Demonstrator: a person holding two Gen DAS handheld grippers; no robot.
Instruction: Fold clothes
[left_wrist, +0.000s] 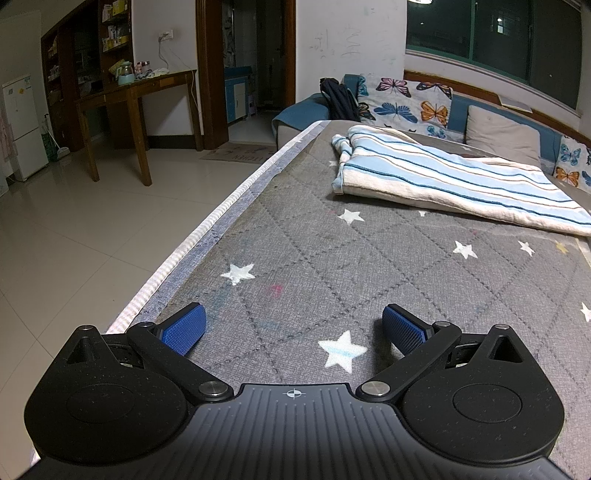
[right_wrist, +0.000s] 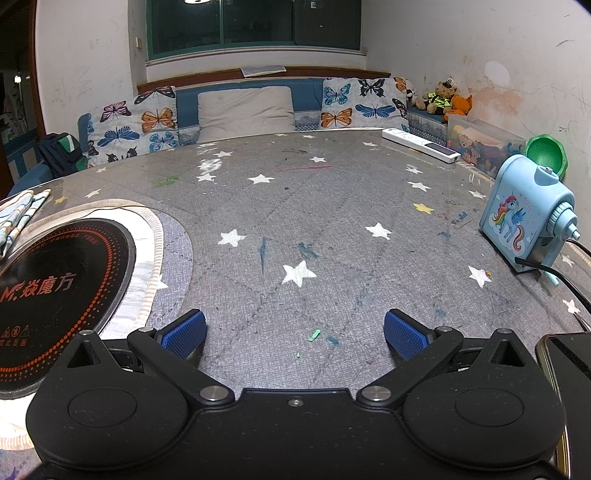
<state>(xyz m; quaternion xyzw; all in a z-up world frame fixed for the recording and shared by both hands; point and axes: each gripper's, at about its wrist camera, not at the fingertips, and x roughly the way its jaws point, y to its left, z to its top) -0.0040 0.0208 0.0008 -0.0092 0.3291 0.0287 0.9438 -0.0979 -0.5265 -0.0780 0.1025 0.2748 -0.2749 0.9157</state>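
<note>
A folded cloth with blue, white and tan stripes (left_wrist: 454, 177) lies on the grey star-patterned table cover (left_wrist: 332, 258), far ahead and to the right of my left gripper (left_wrist: 291, 326). That gripper stands open low over the cover, with nothing between its blue pads (left_wrist: 184, 326). In the right wrist view only a corner of the striped cloth (right_wrist: 16, 214) shows at the far left edge. My right gripper (right_wrist: 293, 332) is open too, empty, hovering above the bare grey table cover (right_wrist: 314, 221).
A round black induction plate (right_wrist: 55, 288) sits in the table left of the right gripper. A blue unicorn pencil sharpener (right_wrist: 528, 218), a white power strip (right_wrist: 421, 144) and a phone (right_wrist: 569, 365) lie to the right. The table's left edge (left_wrist: 207, 229) drops to tiled floor.
</note>
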